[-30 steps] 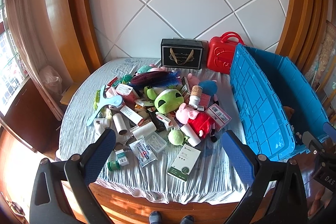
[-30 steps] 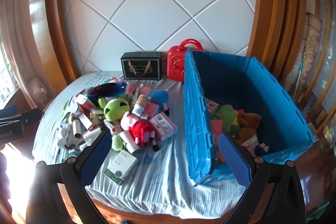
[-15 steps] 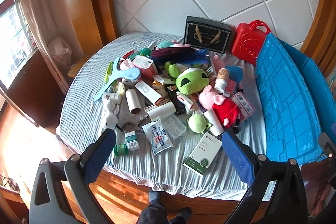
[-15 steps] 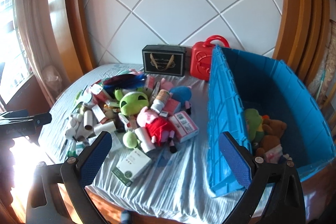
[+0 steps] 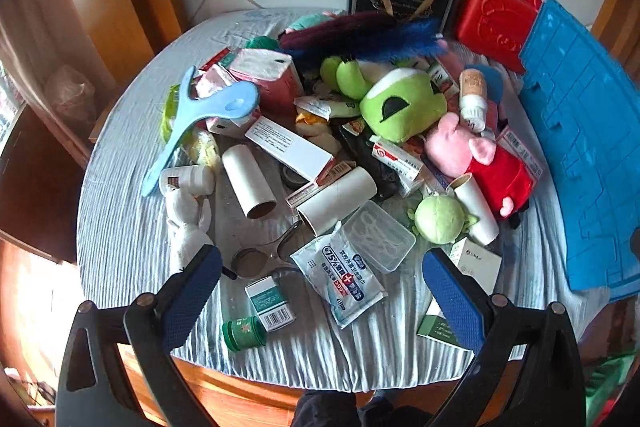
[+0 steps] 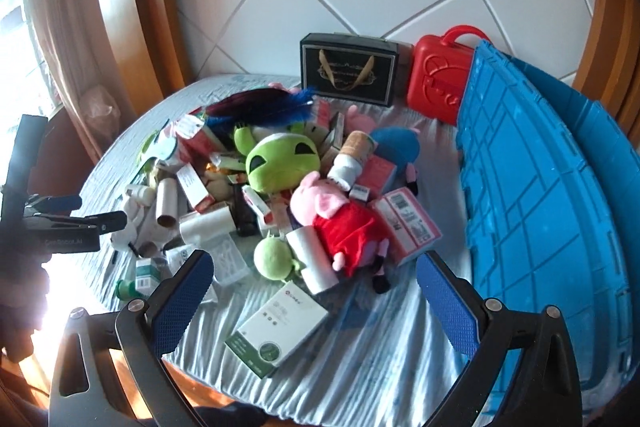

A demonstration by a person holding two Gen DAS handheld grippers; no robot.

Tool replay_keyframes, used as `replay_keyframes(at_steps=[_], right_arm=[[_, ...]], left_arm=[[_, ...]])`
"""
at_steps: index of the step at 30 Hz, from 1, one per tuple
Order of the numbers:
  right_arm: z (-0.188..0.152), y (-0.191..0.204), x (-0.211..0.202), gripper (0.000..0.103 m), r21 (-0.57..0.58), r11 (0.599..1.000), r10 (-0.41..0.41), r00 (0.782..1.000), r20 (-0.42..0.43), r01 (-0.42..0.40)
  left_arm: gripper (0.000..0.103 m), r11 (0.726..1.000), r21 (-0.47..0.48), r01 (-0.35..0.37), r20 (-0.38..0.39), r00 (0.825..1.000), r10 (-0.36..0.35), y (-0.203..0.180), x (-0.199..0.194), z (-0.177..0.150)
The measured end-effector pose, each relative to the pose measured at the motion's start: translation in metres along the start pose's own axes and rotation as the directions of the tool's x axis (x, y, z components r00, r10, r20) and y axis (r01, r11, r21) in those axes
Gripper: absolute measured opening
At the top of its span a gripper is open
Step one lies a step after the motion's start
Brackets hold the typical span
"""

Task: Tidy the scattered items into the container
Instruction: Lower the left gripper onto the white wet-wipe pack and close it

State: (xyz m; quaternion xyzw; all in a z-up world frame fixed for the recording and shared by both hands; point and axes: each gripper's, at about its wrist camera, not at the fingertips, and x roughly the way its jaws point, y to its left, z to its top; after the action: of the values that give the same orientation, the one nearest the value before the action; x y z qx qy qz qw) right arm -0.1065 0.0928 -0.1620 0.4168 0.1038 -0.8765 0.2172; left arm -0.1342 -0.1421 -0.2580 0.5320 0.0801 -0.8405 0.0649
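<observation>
Both grippers hung open and empty above the near edge of the cluttered bed

The left gripper (image 5: 318,281) had its blue-padded fingers spread wide, holding nothing, over a wet-wipe packet (image 5: 342,277), a clear plastic box (image 5: 380,241) and a small green-and-white carton (image 5: 270,303); the right gripper (image 6: 310,281) was equally wide and empty above a white-and-green box (image 6: 280,333) at the bed's front. Beyond them the scattered items lay heaped on the striped sheet (image 6: 384,359): a green alien plush (image 6: 282,163), a pink pig plush in red (image 6: 340,219), cardboard tubes (image 5: 250,181) and a light-blue handled tool (image 5: 204,117). The blue container (image 6: 540,227) stood just beside the pile at the right, its ribbed wall facing the toys, with a red case (image 6: 440,83) and a black gift box (image 6: 348,75) behind
</observation>
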Motion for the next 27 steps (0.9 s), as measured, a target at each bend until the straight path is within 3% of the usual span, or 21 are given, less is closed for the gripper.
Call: replay_keyframes(at_steps=[7, 16, 23, 24, 26, 27], right_arm=[[-0.016, 0.014, 0.053, 0.103, 0.030, 0.998, -0.057, 0.990, -0.128, 0.061], [-0.021, 0.019, 0.073, 0.103, 0.047, 0.994, -0.089, 0.979, -0.184, 0.099], [-0.025, 0.029, 0.092, 0.103, 0.017, 0.998, -0.057, 0.974, -0.218, 0.062], [-0.025, 0.031, 0.096, 0.103, 0.009, 0.999, -0.050, 0.974, -0.221, 0.053], [-0.025, 0.037, 0.102, 0.103, -0.004, 0.999, -0.034, 0.974, -0.225, 0.034], [-0.025, 0.040, 0.105, 0.103, -0.010, 1.000, -0.026, 0.974, -0.226, 0.025]], left_arm=[[0.102, 0.990, 0.115, 0.080, -0.130, 0.989, -0.065, 0.004, 0.086, -0.018], [0.102, 0.984, 0.138, 0.114, -0.245, 0.966, -0.078, 0.008, 0.155, -0.028], [0.101, 0.976, 0.210, 0.059, -0.178, 0.984, -0.021, -0.006, 0.158, -0.032], [0.095, 0.972, 0.227, 0.065, -0.165, 0.986, -0.028, -0.009, 0.155, -0.032], [0.056, 0.962, 0.250, 0.111, -0.176, 0.982, -0.067, -0.016, 0.152, -0.034], [0.049, 0.962, 0.242, 0.124, -0.191, 0.979, -0.078, -0.017, 0.152, -0.034]])
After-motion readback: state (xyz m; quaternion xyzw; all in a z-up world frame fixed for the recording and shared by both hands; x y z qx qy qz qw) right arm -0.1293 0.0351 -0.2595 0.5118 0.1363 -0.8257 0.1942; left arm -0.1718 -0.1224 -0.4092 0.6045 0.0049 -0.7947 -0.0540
